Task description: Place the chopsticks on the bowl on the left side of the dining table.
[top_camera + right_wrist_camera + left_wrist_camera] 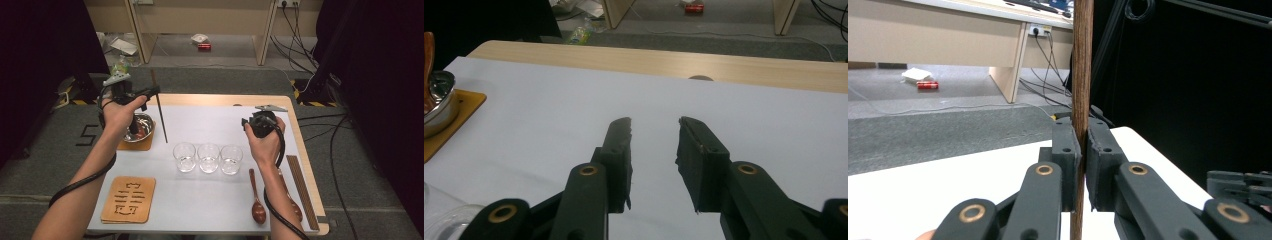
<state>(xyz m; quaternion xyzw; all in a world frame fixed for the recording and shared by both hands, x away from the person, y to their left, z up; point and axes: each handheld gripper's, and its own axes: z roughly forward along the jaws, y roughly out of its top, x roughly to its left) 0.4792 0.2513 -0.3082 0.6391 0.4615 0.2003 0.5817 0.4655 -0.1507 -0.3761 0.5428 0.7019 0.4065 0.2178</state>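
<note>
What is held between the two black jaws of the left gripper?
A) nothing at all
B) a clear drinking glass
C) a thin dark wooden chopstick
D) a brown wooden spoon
C: in the left gripper view, the left gripper has its jaws pressed on both sides of the thin dark wooden chopstick.

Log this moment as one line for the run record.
left gripper: shut on chopstick | right gripper: open, nothing between jaws | three glasses: in a row, untouched

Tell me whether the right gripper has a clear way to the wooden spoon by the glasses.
Probably yes: the right gripper is open and empty, and the wooden spoon lies uncovered on the table beside that forearm.
</note>
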